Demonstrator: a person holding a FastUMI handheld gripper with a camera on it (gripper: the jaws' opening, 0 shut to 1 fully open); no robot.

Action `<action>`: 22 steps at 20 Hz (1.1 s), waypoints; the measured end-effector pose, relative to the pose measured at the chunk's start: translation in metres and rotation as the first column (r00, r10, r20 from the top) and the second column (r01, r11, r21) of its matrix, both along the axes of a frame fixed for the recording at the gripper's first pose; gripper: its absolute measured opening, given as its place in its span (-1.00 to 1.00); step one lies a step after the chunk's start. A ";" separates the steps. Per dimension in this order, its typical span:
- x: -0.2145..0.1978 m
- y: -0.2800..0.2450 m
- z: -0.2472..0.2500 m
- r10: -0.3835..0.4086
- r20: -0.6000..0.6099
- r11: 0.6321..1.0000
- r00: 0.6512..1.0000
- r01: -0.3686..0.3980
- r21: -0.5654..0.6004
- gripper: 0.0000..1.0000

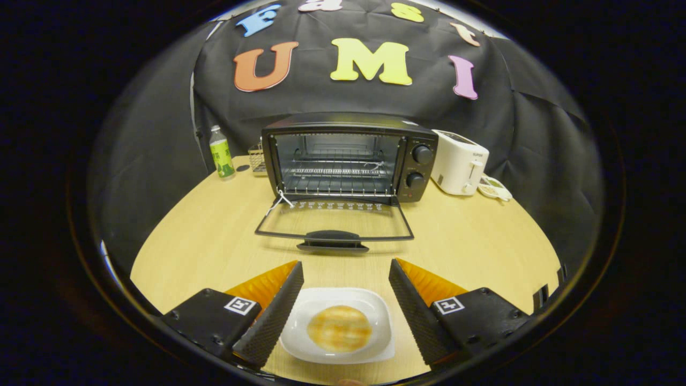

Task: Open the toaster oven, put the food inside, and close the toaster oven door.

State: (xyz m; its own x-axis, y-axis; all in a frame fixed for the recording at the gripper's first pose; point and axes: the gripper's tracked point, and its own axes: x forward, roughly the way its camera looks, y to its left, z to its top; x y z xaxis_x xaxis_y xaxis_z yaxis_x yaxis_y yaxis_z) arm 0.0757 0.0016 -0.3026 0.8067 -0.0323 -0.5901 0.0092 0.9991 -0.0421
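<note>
Between spread jaws: one plate (383, 335), one cracker (339, 328).

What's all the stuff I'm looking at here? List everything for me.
Wooden table: one, light tan, under everything.
Black toaster oven: one, at the table's far side, glass door folded down open.
White pop-up toaster: one, right of the oven.
Small dish: one, pale, beside the toaster.
Green-labelled plastic bottle: one, left of the oven.
Wire basket: one, between bottle and oven.
White square plate: one, between the fingers.
Round toasted flatbread: one, golden, on the plate.
Gripper: one, black with orange, fingers open, either side of the plate.
</note>
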 end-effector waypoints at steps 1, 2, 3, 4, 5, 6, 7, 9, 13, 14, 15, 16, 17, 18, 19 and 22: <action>-0.005 0.002 -0.003 0.010 0.001 1.000 1.000 -0.010 0.012 1.00; -0.011 0.001 -0.005 0.016 0.002 1.000 1.000 -0.016 0.016 1.00; -0.015 -0.001 -0.007 0.021 0.003 1.000 1.000 -0.021 0.016 1.00; -0.020 -0.002 -0.011 0.024 0.001 1.000 1.000 -0.024 0.012 1.00; -0.026 -0.003 -0.014 0.031 -0.005 1.000 1.000 -0.031 0.007 1.00; -0.032 -0.003 -0.017 0.036 -0.010 0.999 0.999 -0.036 0.003 1.00; -0.038 -0.002 -0.020 0.044 -0.013 0.999 0.999 -0.044 0.001 1.00; -0.046 0.009 -0.024 0.094 -0.011 0.995 0.996 -0.093 0.022 1.00; -0.055 0.004 -0.036 0.085 -0.018 0.996 0.996 -0.085 0.022 1.00; -0.056 0.004 -0.041 0.074 -0.027 0.997 0.997 -0.073 0.023 1.00; -0.056 0.004 -0.045 0.071 -0.033 0.997 0.997 -0.070 0.024 1.00; -0.057 0.004 -0.048 0.066 -0.038 0.998 0.997 -0.066 0.020 1.00; -0.058 0.003 -0.052 0.062 -0.045 0.998 0.997 -0.062 0.013 1.00; -0.058 0.003 -0.056 0.062 -0.052 0.998 0.997 -0.062 0.007 1.00; -0.057 0.003 -0.060 0.059 -0.060 0.998 0.996 -0.059 0.003 1.00; -0.055 0.000 -0.069 0.040 -0.082 0.999 0.996 -0.040 0.010 1.00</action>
